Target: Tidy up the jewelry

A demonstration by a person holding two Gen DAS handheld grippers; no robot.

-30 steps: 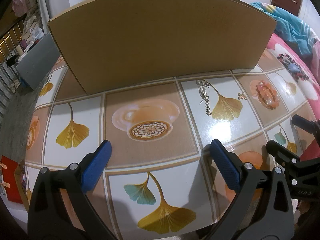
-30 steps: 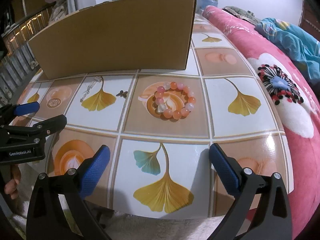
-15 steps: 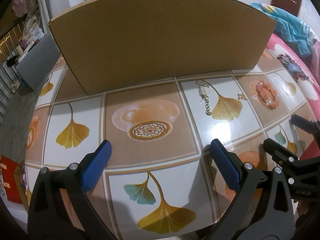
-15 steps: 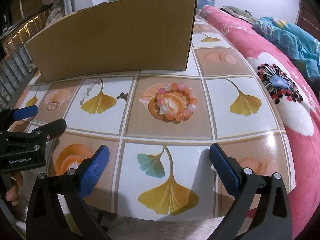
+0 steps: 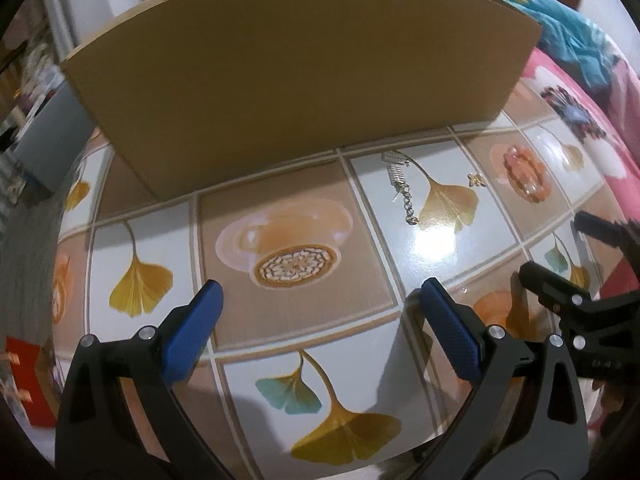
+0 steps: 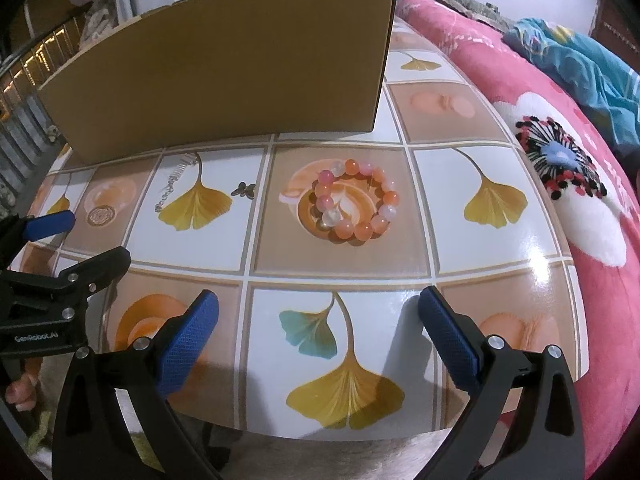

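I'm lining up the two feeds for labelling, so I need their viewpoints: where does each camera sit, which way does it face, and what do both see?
Left wrist: on the left gripper, low over the table's near edge, facing the cardboard box; its open blue-padded fingers show, and the right gripper at right.
Right wrist: on the right gripper, further right, facing the bead bracelet; its open fingers show, and the left gripper at left.
Shared: box, bracelet, silver chain, small butterfly charm.

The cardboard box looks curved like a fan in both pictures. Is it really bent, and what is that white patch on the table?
Left wrist view: fisheye bows the cardboard box; the patch is lamp glare on the table. Right wrist view: same bowing, sharper picture.
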